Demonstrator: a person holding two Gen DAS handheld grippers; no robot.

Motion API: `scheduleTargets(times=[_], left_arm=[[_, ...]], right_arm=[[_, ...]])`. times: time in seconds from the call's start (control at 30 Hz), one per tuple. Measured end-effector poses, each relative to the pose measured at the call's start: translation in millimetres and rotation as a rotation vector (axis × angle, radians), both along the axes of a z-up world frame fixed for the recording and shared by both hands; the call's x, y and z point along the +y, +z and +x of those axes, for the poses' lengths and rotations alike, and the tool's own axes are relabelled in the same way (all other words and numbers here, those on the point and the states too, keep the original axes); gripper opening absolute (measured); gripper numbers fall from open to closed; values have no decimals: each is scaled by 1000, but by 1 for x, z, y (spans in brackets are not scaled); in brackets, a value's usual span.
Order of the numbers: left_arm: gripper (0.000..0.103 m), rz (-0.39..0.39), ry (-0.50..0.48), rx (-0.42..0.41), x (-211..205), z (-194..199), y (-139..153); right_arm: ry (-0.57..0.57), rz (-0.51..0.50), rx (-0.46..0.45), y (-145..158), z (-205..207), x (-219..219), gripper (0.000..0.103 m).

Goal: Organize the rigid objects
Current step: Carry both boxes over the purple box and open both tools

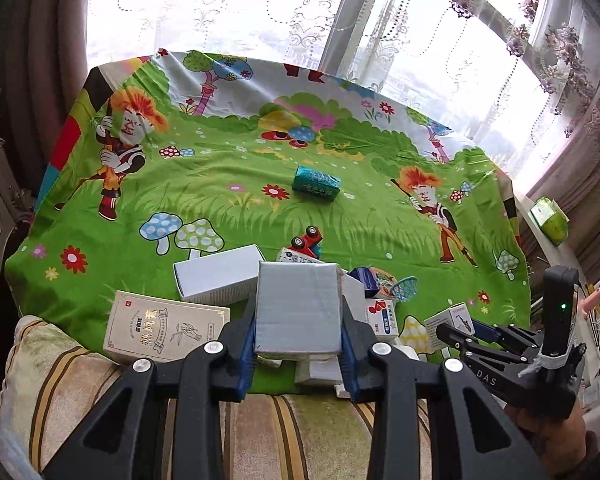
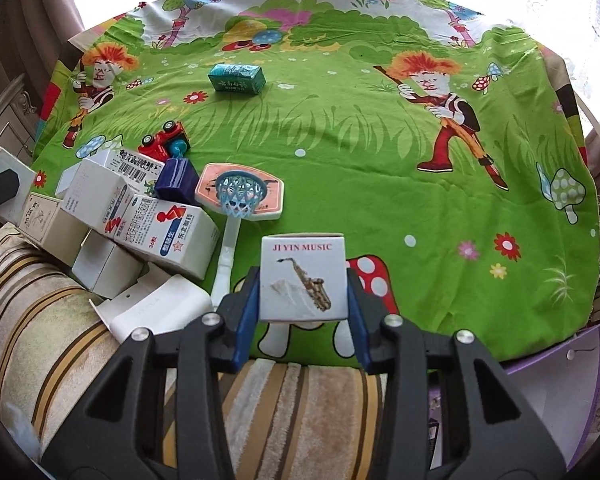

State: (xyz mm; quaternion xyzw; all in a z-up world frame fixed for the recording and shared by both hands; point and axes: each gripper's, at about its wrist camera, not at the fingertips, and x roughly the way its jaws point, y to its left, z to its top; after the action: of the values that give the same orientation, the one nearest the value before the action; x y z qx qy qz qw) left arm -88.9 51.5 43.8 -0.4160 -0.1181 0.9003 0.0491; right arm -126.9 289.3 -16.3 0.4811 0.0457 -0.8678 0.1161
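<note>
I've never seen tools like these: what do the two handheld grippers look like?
Both are black plastic linkages with silver pivot bolts and blue finger pads. The right gripper, seen from the left gripper, bears white letters "DAS", an upright black block with a green light, and white wrapping.
</note>
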Motion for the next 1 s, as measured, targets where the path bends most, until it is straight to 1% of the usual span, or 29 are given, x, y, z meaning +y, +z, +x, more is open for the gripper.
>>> scheduleTargets(times=[0.13,0.23,0.43,0.5,0.67,0.87,0.97,1.0], left_arm=[[35,21,-75,2,23,8,2],[35,42,-148,-10,48,14,2],[35,60,-318,-22,106,32,2],[35,84,-381,-38,123,38,1],[35,112,-513,-69,163,55,-2],[35,138,-651,-71,195,75,0],[37,144,-690,-87,203,80,-3],[40,141,-696,-91,205,81,-3]], right_arm=[[-69,-41,49,15,26,22,44],[-115,-57,68,21,48,42,44],[-223,-63,82,24,89,91,44],[-256,-67,82,23,102,106,44],[-322,-60,73,19,130,138,44],[-389,-32,75,19,152,163,44],[-416,-17,76,21,158,173,45],[-428,-11,73,21,159,176,47]])
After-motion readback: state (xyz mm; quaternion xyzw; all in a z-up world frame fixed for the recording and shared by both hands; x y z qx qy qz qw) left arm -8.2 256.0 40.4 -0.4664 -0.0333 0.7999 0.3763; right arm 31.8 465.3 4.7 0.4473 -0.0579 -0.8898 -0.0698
